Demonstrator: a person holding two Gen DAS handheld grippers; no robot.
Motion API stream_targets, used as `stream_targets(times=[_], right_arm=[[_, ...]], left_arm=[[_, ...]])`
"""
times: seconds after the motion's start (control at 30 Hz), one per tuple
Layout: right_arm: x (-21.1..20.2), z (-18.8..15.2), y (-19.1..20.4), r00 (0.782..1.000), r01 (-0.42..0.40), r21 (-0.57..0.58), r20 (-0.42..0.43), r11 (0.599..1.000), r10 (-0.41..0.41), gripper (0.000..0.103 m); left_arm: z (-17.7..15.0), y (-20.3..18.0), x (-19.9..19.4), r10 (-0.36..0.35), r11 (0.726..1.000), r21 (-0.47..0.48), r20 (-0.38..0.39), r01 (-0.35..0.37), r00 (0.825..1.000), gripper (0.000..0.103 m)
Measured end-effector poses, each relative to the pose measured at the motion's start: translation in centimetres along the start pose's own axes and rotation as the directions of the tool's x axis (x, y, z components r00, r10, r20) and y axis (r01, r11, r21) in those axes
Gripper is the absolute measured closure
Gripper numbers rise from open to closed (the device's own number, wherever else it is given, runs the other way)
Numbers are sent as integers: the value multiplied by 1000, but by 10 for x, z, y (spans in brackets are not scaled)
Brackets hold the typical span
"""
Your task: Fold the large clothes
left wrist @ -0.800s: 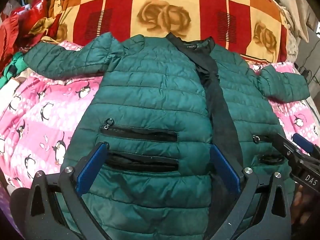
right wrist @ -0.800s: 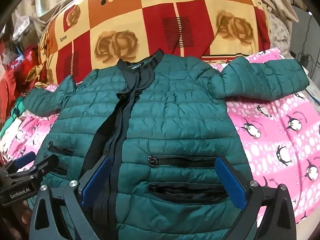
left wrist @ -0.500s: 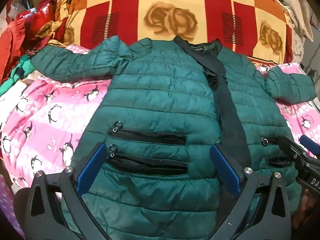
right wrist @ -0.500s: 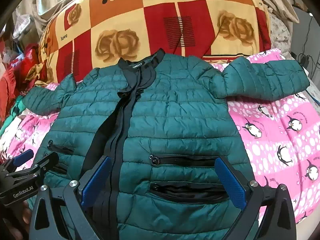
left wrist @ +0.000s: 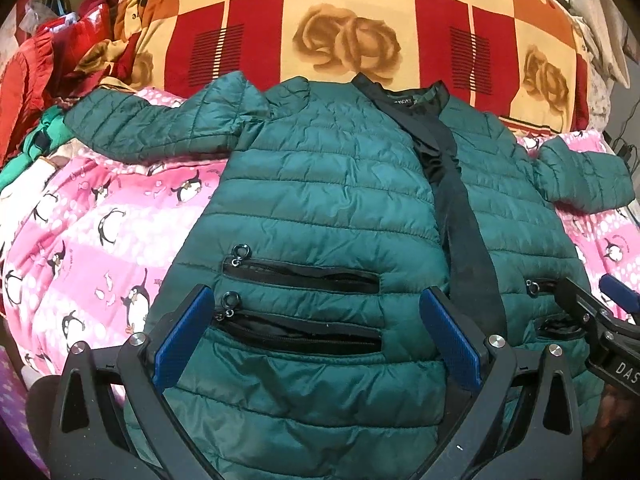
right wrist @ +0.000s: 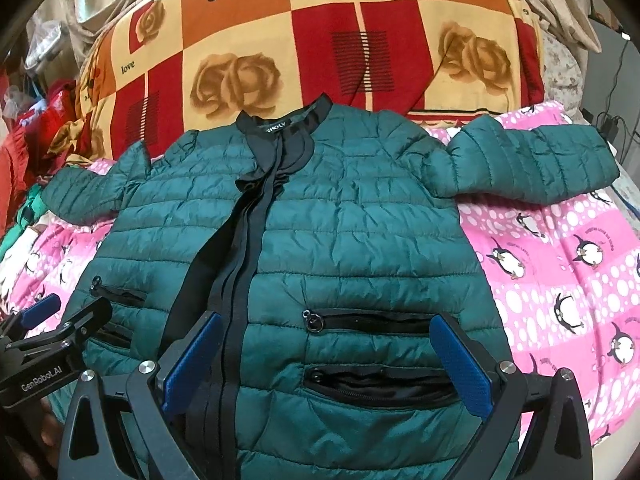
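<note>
Jacket (left wrist: 320, 200), one; sleeves two; claws two, agape.

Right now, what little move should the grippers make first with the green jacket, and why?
Probably bring the left hand-held gripper out to the left sleeve and fold it across the chest. The green jacket already lies flat, front up, on the pink penguin blanket, both sleeves stick out sideways, and both grippers are open and empty, the right hand-held gripper too.
</note>
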State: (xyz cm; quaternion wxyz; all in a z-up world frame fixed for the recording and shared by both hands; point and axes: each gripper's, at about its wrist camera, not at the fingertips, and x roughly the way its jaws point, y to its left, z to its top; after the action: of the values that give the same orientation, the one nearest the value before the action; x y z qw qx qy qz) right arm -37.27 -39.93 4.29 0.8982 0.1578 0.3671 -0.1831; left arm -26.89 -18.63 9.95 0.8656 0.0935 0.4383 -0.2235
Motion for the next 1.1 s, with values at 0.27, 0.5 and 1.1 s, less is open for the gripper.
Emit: stream_targets(times=[0.27, 0.5, 1.1], right_arm=[[0, 0, 0, 999, 1, 3, 48, 1000, -1, 0], [-1, 1, 0, 998, 13, 5, 61, 1000, -13, 0], [7, -1, -2, 1000, 20, 19, 22, 1000, -20, 0]], left_arm=[[-2, -4, 2, -2, 1000, 8, -16, 2, 1000, 0], [-3, -6, 2, -1, 1000, 8, -18, 1, 1000, 0], [-8, -6, 5, -5, 1000, 5, -26, 5, 1000, 0]])
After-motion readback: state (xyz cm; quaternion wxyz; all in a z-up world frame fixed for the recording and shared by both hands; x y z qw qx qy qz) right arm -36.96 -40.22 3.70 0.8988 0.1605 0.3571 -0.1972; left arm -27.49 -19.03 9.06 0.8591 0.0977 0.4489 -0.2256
